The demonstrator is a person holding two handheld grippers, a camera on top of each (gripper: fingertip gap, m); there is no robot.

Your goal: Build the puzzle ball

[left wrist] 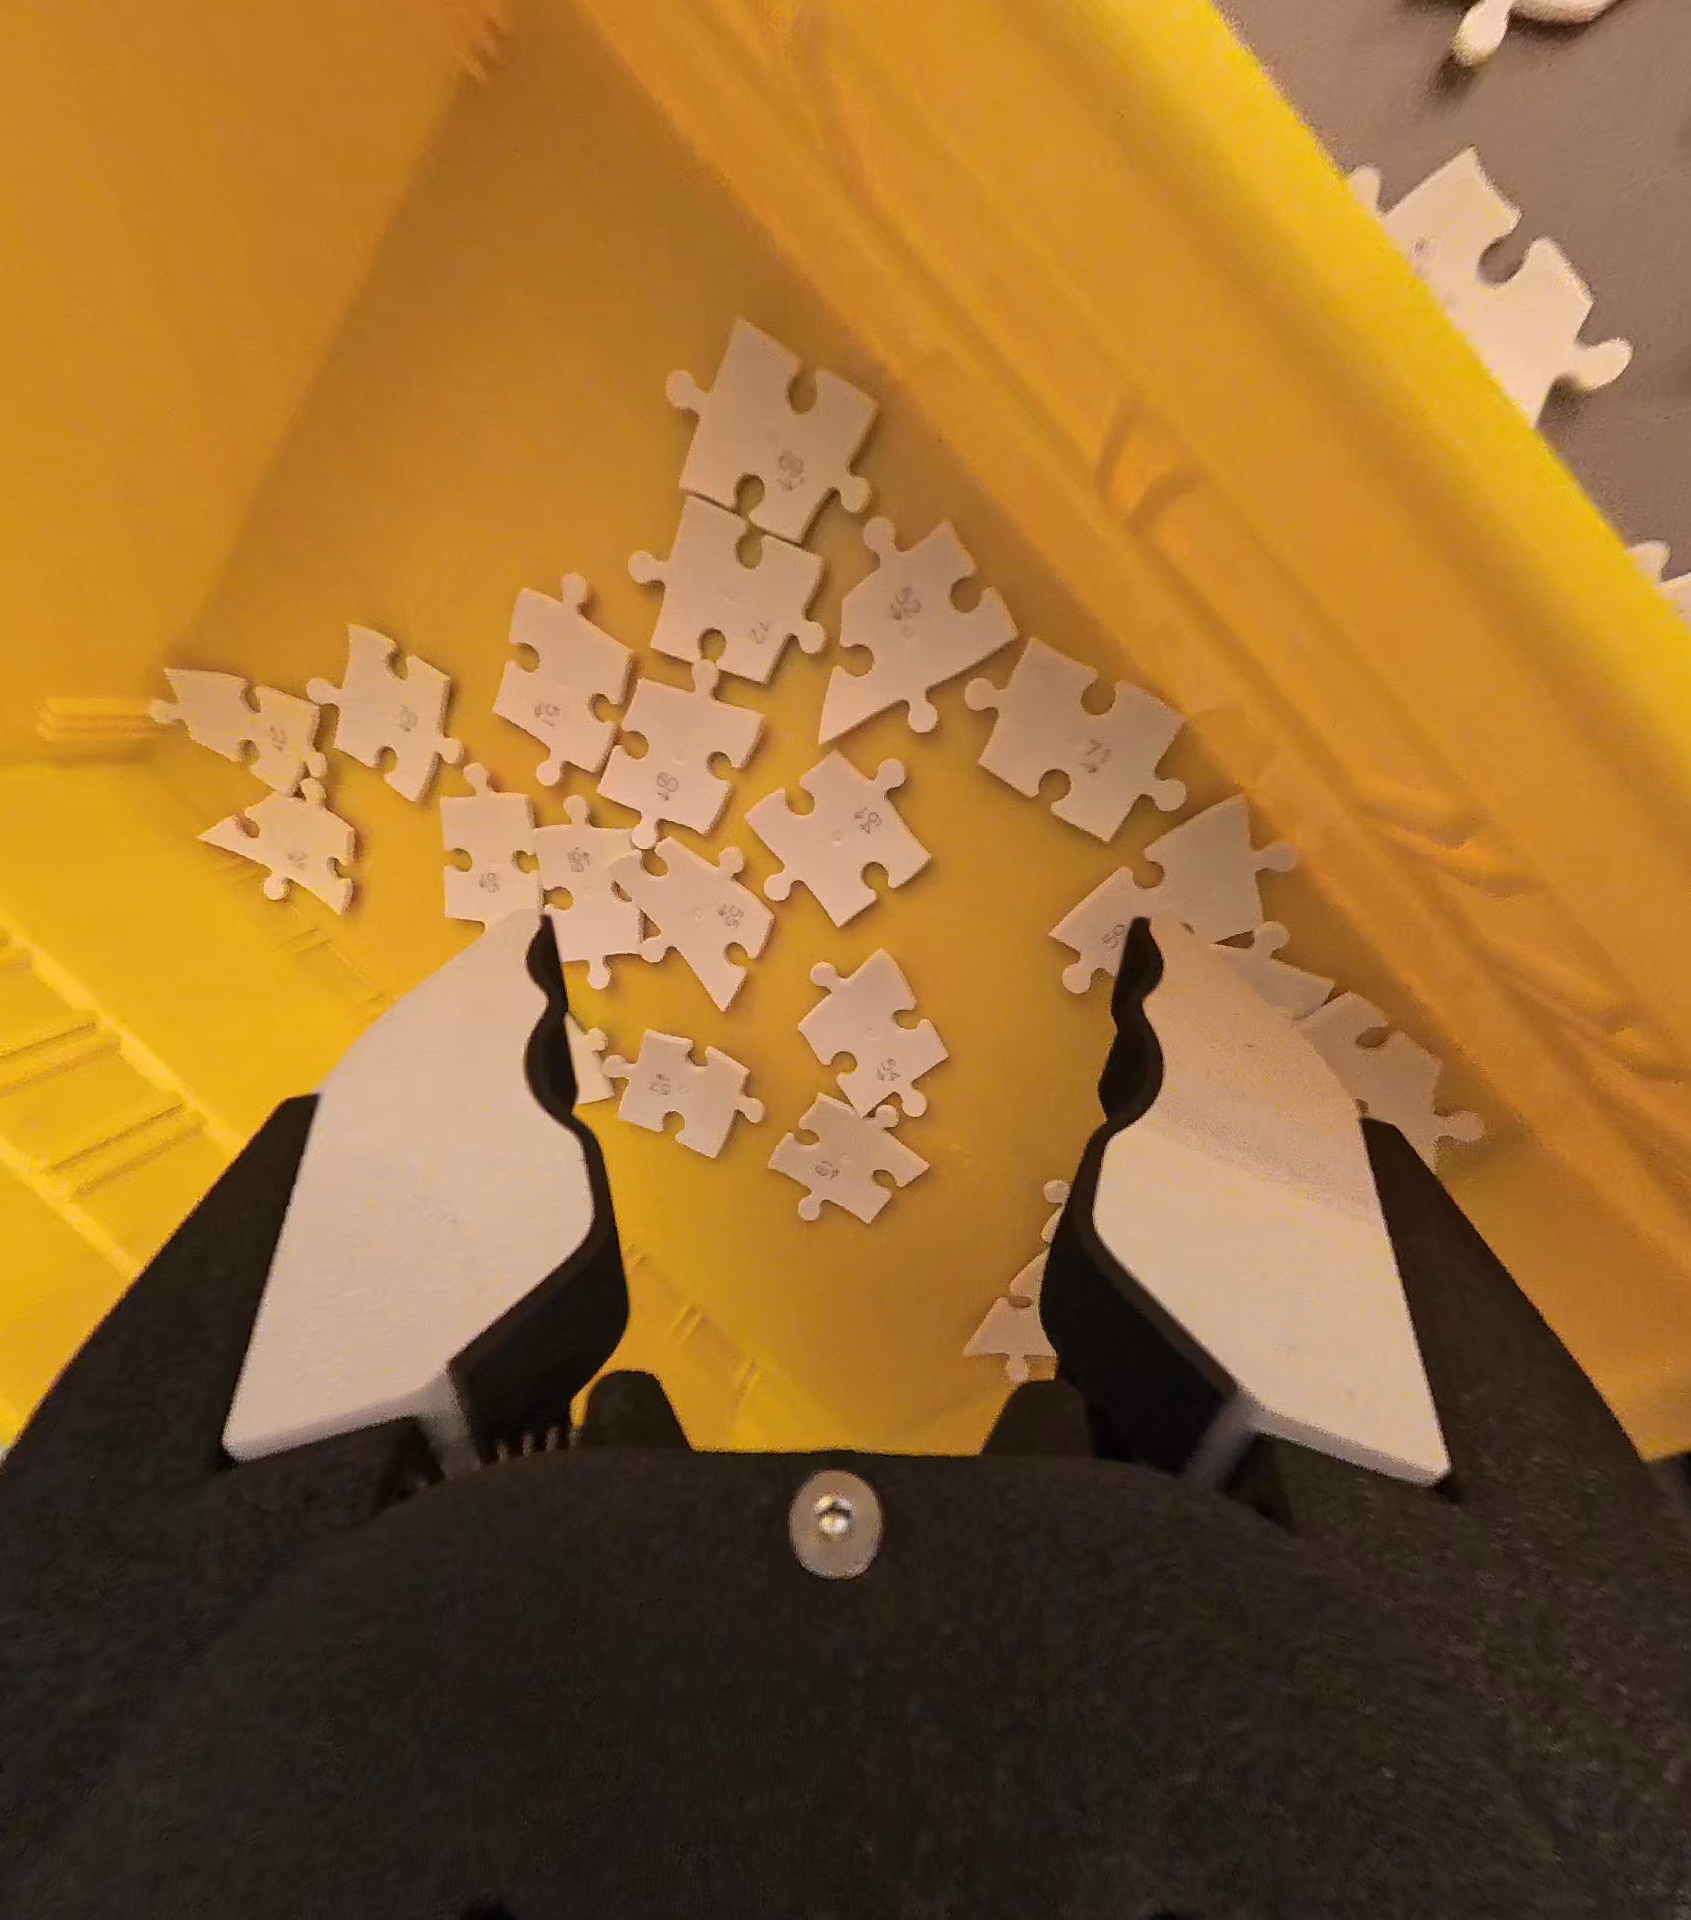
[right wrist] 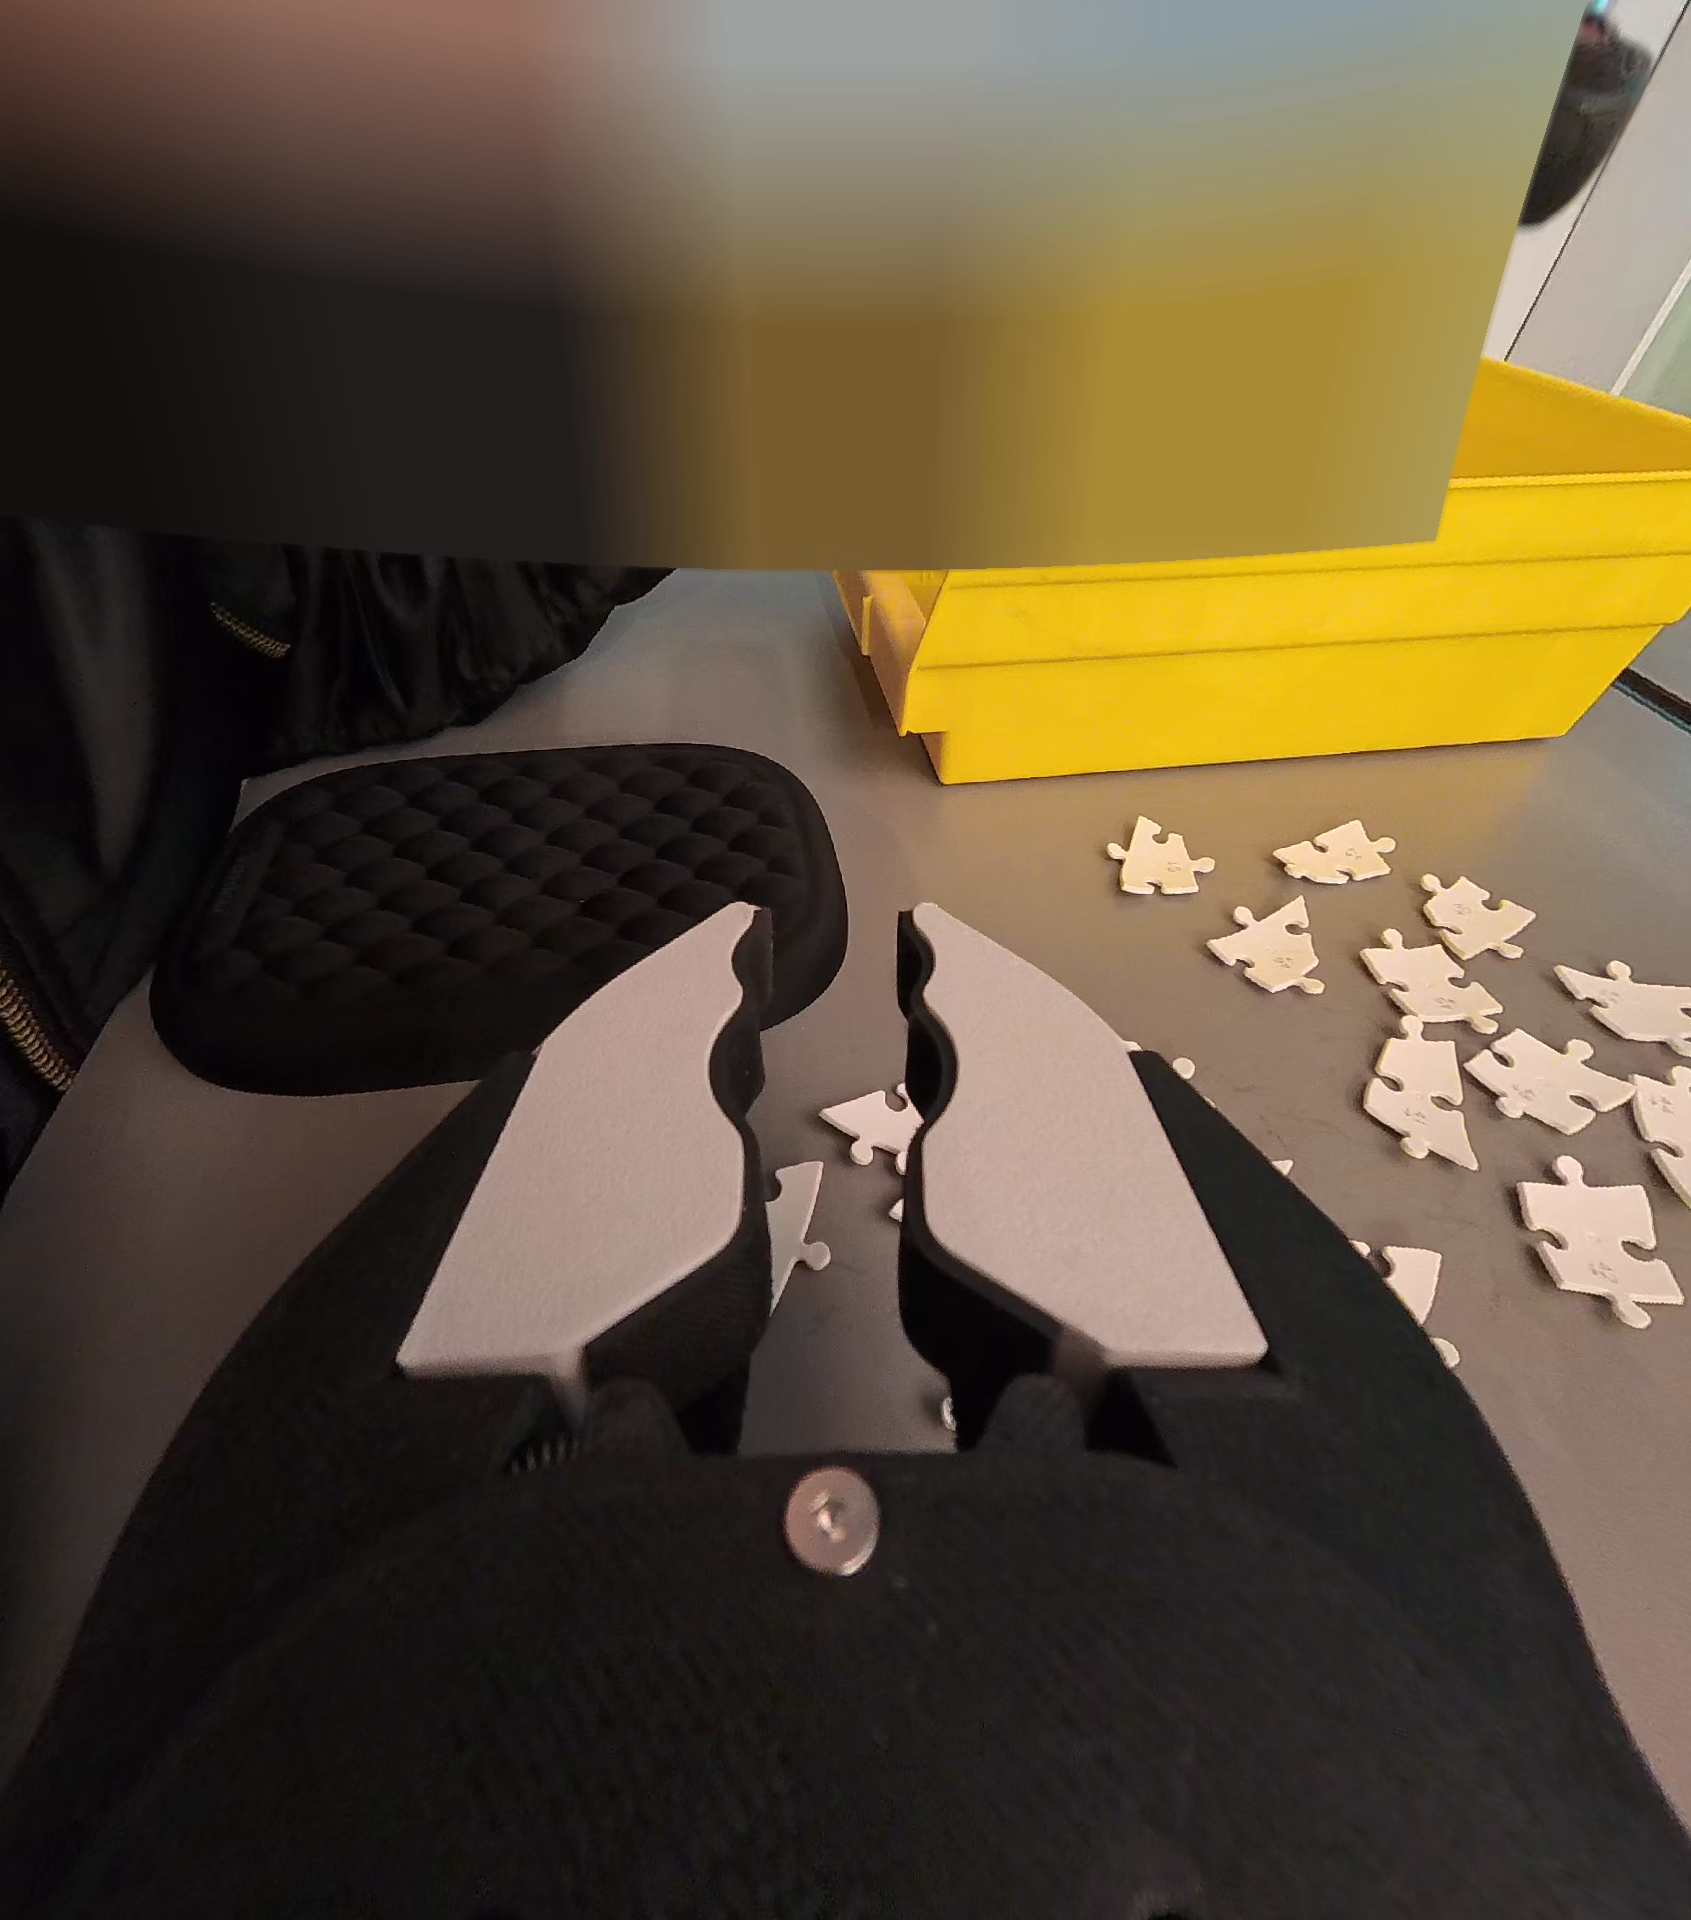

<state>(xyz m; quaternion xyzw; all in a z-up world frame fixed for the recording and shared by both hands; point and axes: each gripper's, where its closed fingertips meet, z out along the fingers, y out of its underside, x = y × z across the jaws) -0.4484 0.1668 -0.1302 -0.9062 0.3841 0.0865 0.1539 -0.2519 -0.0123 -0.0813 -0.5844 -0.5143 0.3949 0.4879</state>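
Observation:
Several white numbered puzzle pieces (left wrist: pixel 836 854) lie loose on the floor of a yellow bin (left wrist: pixel 301 364). My left gripper (left wrist: pixel 841 935) hangs above them inside the bin, wide open and empty. In the right wrist view the same yellow bin (right wrist: pixel 1288 665) stands at the back right of a grey table (right wrist: pixel 197 1195), with several more white pieces (right wrist: pixel 1537 1081) scattered in front of it. My right gripper (right wrist: pixel 833 925) hovers low over the table, jaws a little apart and empty, with a few pieces (right wrist: pixel 872 1122) under it.
A black quilted pad (right wrist: pixel 498 914) lies on the table left of my right gripper. A dark jacket with a zipper (right wrist: pixel 10 831) fills the left edge. More pieces (left wrist: pixel 1485 281) lie on the grey table outside the bin wall.

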